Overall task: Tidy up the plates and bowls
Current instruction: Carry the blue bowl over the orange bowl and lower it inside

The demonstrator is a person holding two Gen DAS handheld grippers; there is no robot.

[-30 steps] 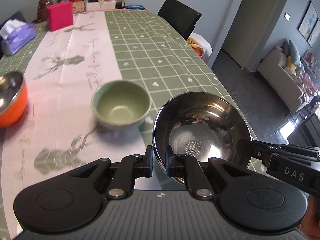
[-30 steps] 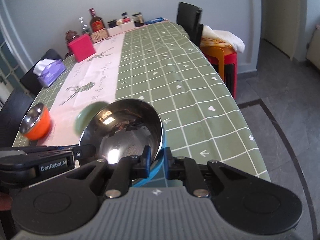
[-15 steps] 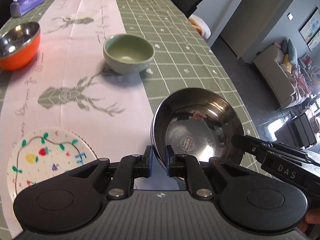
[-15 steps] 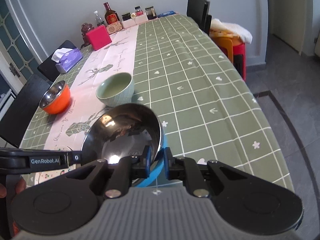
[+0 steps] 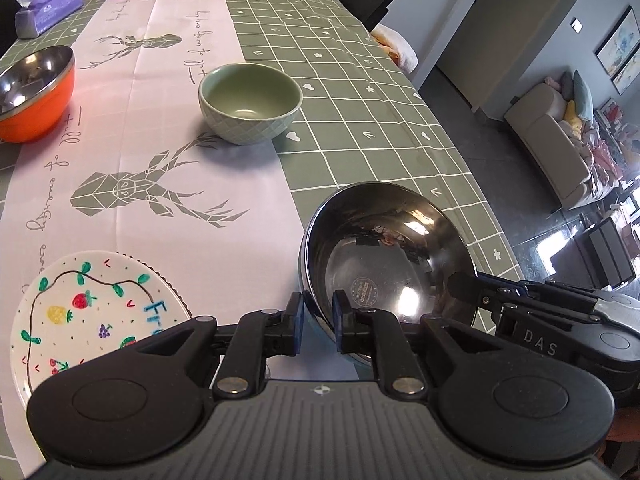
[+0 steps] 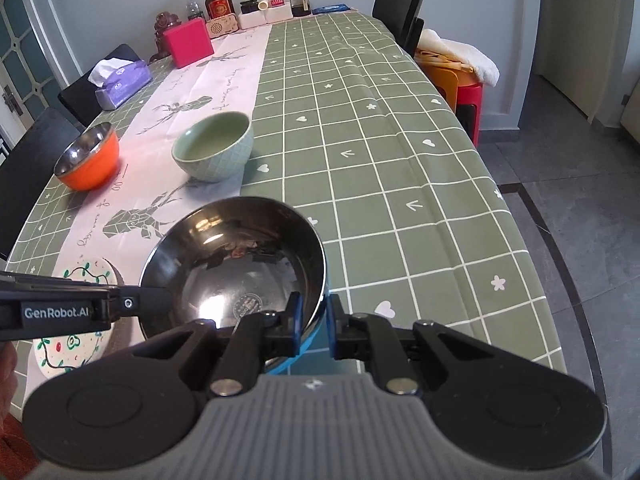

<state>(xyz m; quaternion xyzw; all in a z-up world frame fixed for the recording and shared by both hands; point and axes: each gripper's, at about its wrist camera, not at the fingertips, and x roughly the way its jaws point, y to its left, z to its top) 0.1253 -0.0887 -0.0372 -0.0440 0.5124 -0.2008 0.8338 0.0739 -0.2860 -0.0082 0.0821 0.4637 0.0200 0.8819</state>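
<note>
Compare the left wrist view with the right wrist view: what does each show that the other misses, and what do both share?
Only the left wrist view shows a sofa and framed pictures. Only the right wrist view shows bottles and jars by the wall and a red stool. Both show the steel bowl with blue outside, green bowl, orange bowl, painted plate and tissue box.
</note>
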